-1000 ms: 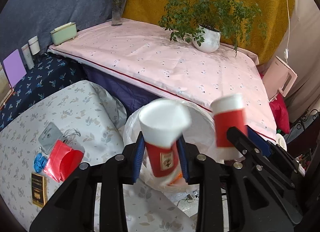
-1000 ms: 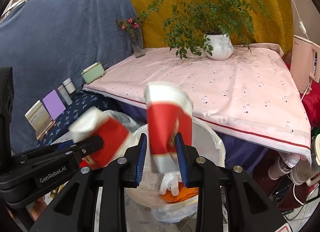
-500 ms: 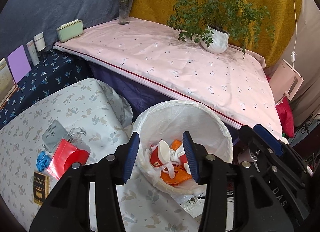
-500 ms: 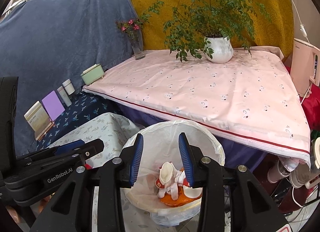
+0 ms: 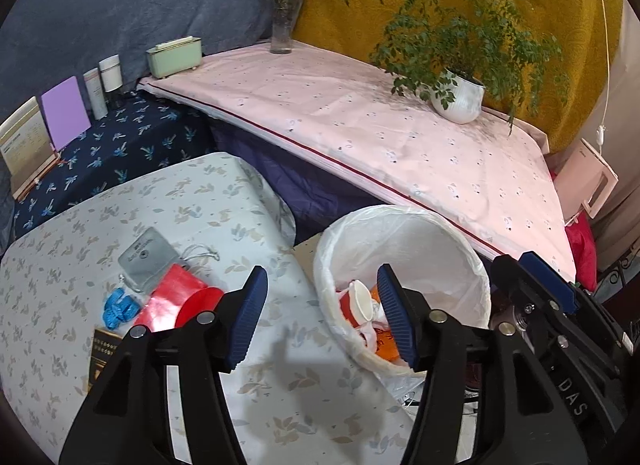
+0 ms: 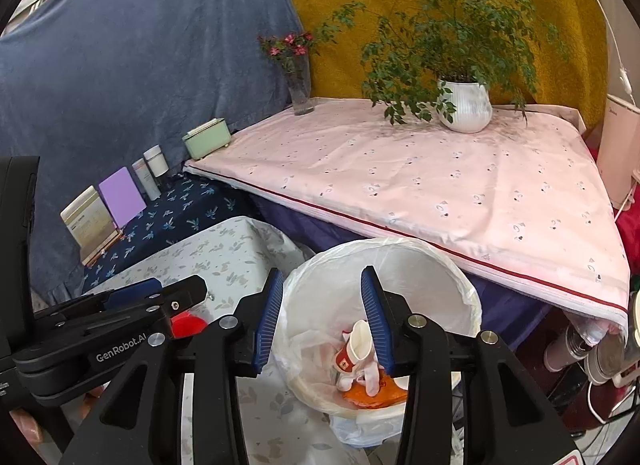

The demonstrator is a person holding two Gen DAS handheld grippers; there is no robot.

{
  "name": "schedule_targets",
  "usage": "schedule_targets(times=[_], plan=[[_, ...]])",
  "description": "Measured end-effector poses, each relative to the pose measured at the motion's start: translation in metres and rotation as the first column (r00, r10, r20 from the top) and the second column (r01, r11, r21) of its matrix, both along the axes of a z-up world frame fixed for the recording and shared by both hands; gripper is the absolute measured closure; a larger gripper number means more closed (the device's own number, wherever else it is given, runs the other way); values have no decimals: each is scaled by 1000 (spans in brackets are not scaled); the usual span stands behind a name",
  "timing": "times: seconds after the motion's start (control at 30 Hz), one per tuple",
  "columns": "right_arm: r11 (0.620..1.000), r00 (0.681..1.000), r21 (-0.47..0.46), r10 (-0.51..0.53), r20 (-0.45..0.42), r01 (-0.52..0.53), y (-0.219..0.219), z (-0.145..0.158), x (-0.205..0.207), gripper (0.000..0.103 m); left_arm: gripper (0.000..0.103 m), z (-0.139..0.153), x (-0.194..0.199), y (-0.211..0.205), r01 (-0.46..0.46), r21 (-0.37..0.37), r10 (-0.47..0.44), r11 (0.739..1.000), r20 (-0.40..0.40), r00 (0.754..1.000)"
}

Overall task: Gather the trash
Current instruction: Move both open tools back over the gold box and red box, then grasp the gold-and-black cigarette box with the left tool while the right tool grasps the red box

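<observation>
Floral cloth point(image 5: 120, 225); round plastic-lined bin point(image 5: 400, 233) holds crumpled cups point(image 5: 356, 303).

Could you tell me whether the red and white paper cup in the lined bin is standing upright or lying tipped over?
Tipped over. The paper cup lies on its side atop an orange wrapper in the bin, its white mouth facing sideways.

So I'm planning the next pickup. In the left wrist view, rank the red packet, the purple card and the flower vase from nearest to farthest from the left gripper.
1. Red packet: just left of the left gripper, on the floral cloth.
2. Purple card: far left, propped on the dark blue cloth.
3. Flower vase: farthest, at the pink table's back edge.
</observation>
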State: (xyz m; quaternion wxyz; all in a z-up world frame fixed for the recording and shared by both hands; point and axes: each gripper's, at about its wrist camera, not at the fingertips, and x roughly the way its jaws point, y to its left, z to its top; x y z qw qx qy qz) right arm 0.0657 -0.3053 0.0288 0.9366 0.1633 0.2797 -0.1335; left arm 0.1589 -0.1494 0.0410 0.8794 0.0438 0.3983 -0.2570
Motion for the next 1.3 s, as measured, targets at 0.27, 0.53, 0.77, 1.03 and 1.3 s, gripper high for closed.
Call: schedule_targets(times=[0.27, 0.53, 0.77, 1.03, 1.3], plan=[[999, 999, -11, 33, 7, -33, 22, 8, 4, 59, 38, -3, 6, 40, -82, -5, 82, 997, 7, 997], [997, 997, -26, 73, -2, -73, 48, 9, 9, 55, 33, -9, 10, 76, -143, 6, 143, 990, 13, 990], [993, 993, -27, 115, -23, -116, 74, 3, 17, 54, 27, -21, 11, 107, -188, 23, 188, 982, 1, 982], [986, 985, -22, 163, -58, -165, 109, -12, 29, 50, 16, -44, 15, 152, -250, 59, 251, 967, -21, 968], [976, 971, 0, 218, -96, -219, 143, -31, 43, 50, 16, -83, 22, 195, -294, 103, 303, 950, -82, 949]])
